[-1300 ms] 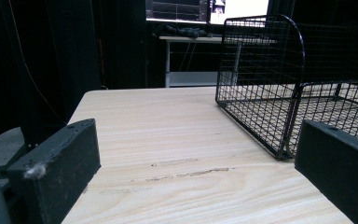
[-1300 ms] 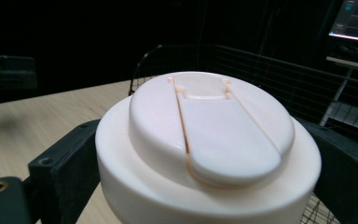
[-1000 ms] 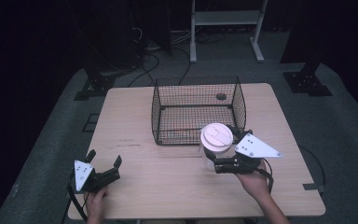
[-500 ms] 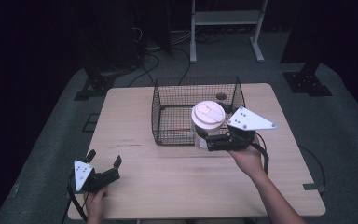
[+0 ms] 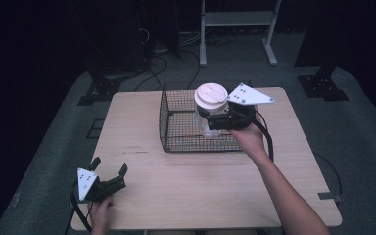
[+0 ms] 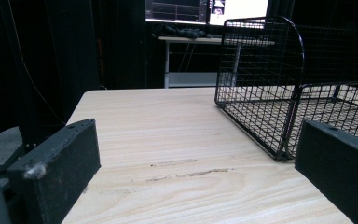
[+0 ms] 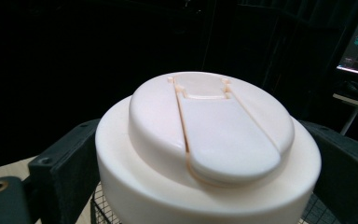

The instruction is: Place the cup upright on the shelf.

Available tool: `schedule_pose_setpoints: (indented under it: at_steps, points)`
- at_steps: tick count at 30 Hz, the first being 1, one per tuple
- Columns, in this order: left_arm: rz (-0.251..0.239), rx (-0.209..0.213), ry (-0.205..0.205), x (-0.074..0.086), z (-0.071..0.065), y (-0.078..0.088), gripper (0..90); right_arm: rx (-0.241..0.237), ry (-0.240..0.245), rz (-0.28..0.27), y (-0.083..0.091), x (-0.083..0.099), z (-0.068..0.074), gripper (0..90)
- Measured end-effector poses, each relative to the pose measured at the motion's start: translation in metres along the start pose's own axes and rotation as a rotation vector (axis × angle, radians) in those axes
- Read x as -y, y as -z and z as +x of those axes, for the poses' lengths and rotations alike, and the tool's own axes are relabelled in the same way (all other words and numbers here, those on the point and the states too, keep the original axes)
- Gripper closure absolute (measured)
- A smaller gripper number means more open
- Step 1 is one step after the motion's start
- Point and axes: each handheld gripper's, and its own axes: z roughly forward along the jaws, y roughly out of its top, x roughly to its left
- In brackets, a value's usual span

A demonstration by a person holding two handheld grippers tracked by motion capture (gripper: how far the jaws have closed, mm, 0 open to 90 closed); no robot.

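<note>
Two tools: the right tool (image 5: 210,119) clamps a white-lidded cup (image 5: 210,98) above the wire basket (image 5: 176,127); the left tool (image 5: 108,172) rests wide apart on the counter (image 5: 196,181), empty.

The left gripper (image 5: 110,177) sits low at the near left corner, held by the left hand (image 5: 99,213) from below, its jaws spread apart with nothing between them and pointing forward and to the right. The right forearm (image 5: 286,196) reaches diagonally forward from the near right, and the right hand (image 5: 248,139) holds the right gripper (image 5: 214,119) raised, jaws pointing left. In the right gripper view its jaws press both sides of a white-lidded container (image 7: 208,149).
</note>
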Motion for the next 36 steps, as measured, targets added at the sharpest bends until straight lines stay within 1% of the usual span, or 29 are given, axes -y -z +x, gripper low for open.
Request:
schedule_pose_setpoints:
  at_steps: [2,3,4,5,7,9,10,11,13,14,15,17,19,24,27,30,36]
  points:
    - [0.000,0.001,0.000,0.000,0.000,0.000,0.0,0.002,-0.002,0.002,-0.003,0.000,-0.001,4.9]
    - [0.000,0.000,0.000,0.000,0.000,0.000,0.0,0.009,0.002,0.005,-0.010,0.000,-0.004,4.8]
    - [0.000,0.000,0.000,0.000,0.000,0.000,0.0,0.009,0.002,0.005,-0.010,0.000,-0.004,4.8]
    - [0.002,0.001,-0.002,0.000,0.000,0.000,0.0,0.017,0.006,0.012,-0.016,0.000,-0.006,4.9]
    - [0.000,0.001,0.000,0.000,0.000,0.000,0.0,0.020,0.006,0.014,-0.019,0.000,-0.008,4.9]
    - [-0.001,0.001,0.001,0.000,0.000,0.000,0.0,0.027,-0.006,0.017,-0.028,0.002,-0.013,4.9]
    - [-0.001,0.001,0.001,0.000,0.000,0.000,0.0,0.027,-0.006,0.017,-0.028,0.002,-0.013,4.9]
    - [-0.001,0.000,0.003,0.000,0.000,0.000,0.0,0.035,-0.008,0.025,-0.034,0.004,-0.016,4.8]
    - [0.001,0.002,0.000,0.000,0.000,0.000,0.0,0.038,-0.011,0.031,-0.040,0.007,-0.019,4.8]
    - [0.001,0.002,0.000,0.000,0.000,0.000,0.0,0.038,-0.011,0.031,-0.040,0.007,-0.019,4.8]
    - [0.002,0.001,-0.002,0.000,0.001,0.000,0.0,0.040,-0.020,0.034,-0.045,0.010,-0.022,4.9]
    - [0.002,0.002,-0.002,0.000,0.001,0.000,0.0,0.041,-0.023,0.033,-0.048,0.011,-0.023,4.9]
    - [-0.001,0.002,0.003,0.000,0.001,0.000,0.0,0.044,-0.026,0.039,-0.057,0.015,-0.027,4.8]
    - [0.001,0.001,0.004,0.000,0.001,0.000,0.0,0.055,-0.027,0.045,-0.065,0.020,-0.030,4.8]
    - [-0.001,0.002,0.006,0.000,0.001,0.000,0.0,0.062,-0.037,0.053,-0.072,0.025,-0.035,4.8]
    - [-0.002,0.002,0.006,0.000,0.001,0.000,0.0,0.061,-0.044,0.045,-0.075,0.027,-0.039,4.8]
    - [-0.003,0.002,0.008,0.000,0.001,0.000,0.0,0.066,-0.041,0.066,-0.086,0.035,-0.044,4.8]
